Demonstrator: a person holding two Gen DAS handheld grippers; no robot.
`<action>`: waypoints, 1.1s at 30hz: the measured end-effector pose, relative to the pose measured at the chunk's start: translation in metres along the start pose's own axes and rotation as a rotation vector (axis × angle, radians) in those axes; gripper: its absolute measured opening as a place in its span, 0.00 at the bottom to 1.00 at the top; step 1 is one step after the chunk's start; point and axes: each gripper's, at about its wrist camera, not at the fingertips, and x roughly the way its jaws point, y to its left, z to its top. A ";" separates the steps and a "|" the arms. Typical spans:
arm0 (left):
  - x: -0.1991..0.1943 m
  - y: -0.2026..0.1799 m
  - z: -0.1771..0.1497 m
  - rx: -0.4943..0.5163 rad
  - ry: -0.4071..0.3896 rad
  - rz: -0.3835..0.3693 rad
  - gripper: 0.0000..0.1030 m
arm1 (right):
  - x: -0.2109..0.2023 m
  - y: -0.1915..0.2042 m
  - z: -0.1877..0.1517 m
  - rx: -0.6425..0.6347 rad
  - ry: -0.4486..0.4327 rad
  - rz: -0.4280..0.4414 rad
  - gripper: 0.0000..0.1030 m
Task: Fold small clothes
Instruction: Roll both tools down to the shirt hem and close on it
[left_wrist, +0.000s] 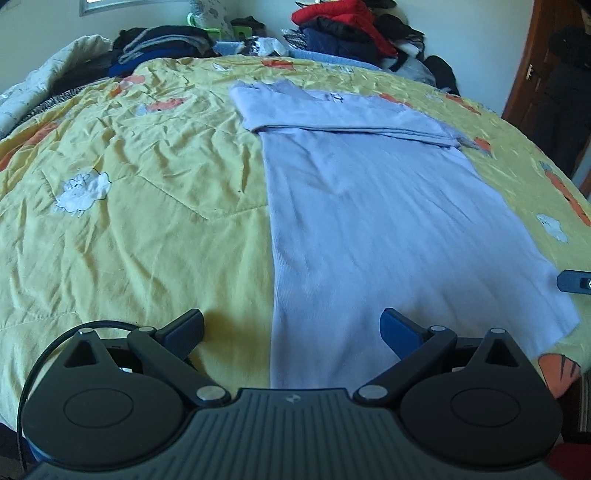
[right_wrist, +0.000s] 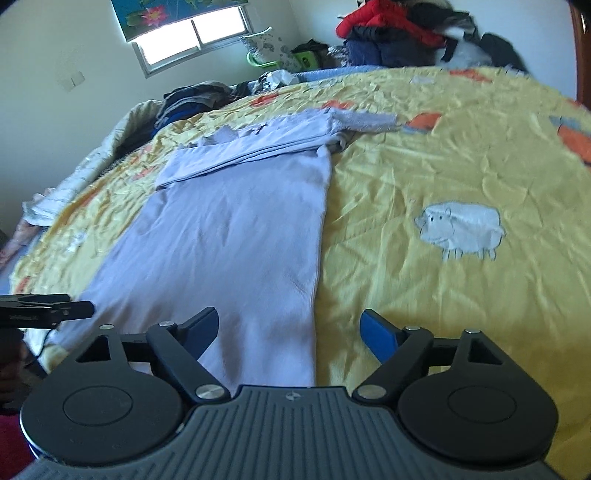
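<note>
A lavender garment (left_wrist: 369, 221) lies flat on the yellow bedspread (left_wrist: 147, 203), its sleeves folded across the far end. In the left wrist view my left gripper (left_wrist: 291, 328) is open above the garment's near left edge, which runs between the fingers. Over in the right wrist view the same garment (right_wrist: 229, 240) stretches away, and my right gripper (right_wrist: 290, 325) is open over its near right edge. Neither gripper's pads press on the cloth. Each gripper shows in the other's view: the right gripper (left_wrist: 576, 282) at the far right, the left gripper (right_wrist: 48, 310) at the far left.
Piles of dark clothes (left_wrist: 162, 44) and a red jacket (left_wrist: 343, 18) are heaped along the bed's far end. A wooden door (left_wrist: 532, 74) stands at the right. A window (right_wrist: 192, 33) is on the far wall. The bedspread (right_wrist: 461, 184) carries sheep and orange prints.
</note>
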 end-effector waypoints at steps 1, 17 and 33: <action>-0.001 0.000 -0.001 0.001 0.003 -0.009 0.99 | -0.001 -0.003 -0.001 0.013 0.006 0.018 0.81; -0.008 0.011 -0.001 -0.013 0.094 -0.335 0.99 | -0.005 -0.059 -0.009 0.231 0.108 0.456 0.76; -0.003 0.036 0.000 -0.172 0.131 -0.426 0.47 | 0.015 -0.045 -0.014 0.266 0.192 0.511 0.32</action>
